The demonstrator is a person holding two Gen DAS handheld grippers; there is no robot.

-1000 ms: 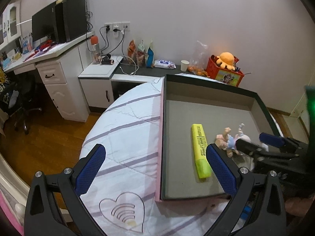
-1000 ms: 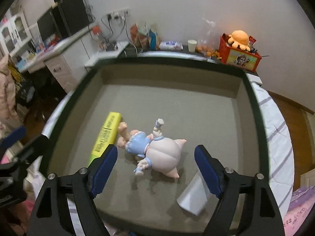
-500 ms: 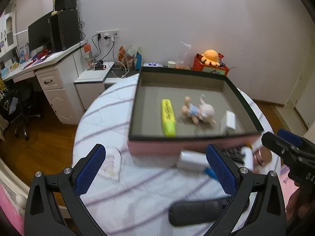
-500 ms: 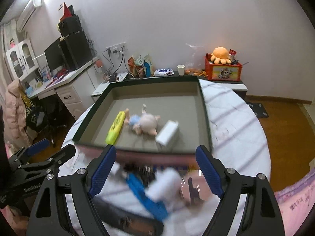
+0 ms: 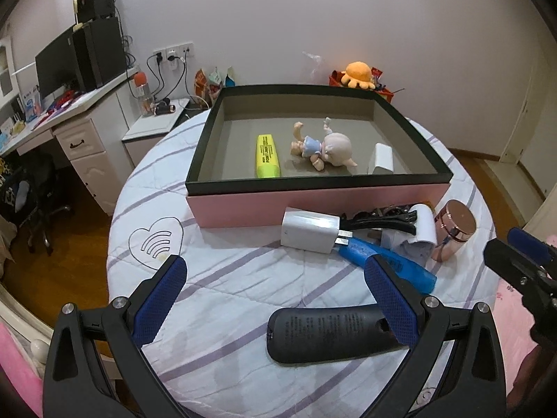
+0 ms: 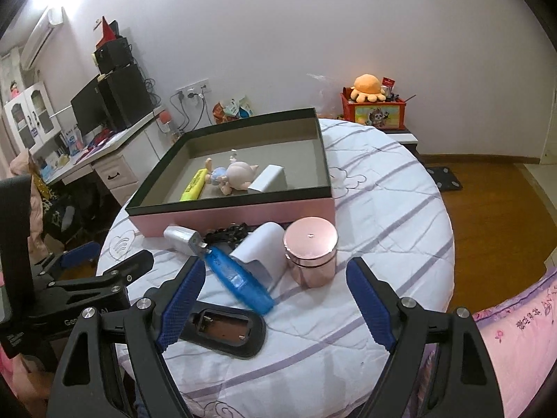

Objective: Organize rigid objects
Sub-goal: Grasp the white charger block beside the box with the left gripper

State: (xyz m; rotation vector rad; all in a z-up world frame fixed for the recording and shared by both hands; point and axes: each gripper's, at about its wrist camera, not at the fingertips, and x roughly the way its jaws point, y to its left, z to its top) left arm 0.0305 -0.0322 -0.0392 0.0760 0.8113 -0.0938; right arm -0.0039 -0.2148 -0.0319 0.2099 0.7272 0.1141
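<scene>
A pink box (image 5: pixel 313 205) (image 6: pixel 243 214) with a dark rim stands on the round table and holds a yellow highlighter (image 5: pixel 267 156), a small doll (image 5: pixel 323 146) (image 6: pixel 233 174) and a white block (image 5: pixel 382 158). In front of the box lie a white charger (image 5: pixel 310 231), a blue tube (image 5: pixel 386 268) (image 6: pixel 240 280), a rose-gold jar (image 5: pixel 454 230) (image 6: pixel 311 250), a white roll (image 6: pixel 261 252) and a black remote (image 5: pixel 330 334) (image 6: pixel 226 331). My left gripper (image 5: pixel 278 304) hangs open above the remote. My right gripper (image 6: pixel 275 306) is open, empty, just short of the jar.
A black clip (image 5: pixel 379 219) lies between the charger and the roll. The table carries a white quilted cover with purple stripes (image 5: pixel 226 278). A white desk (image 5: pixel 80 129) stands to the left, a red toy box (image 6: pixel 374 113) by the far wall, wooden floor (image 6: pixel 487 209) to the right.
Both grippers have drawn back from over the box to the near side of the table. The loose objects in front of the box have come into view. Both stayed open.
</scene>
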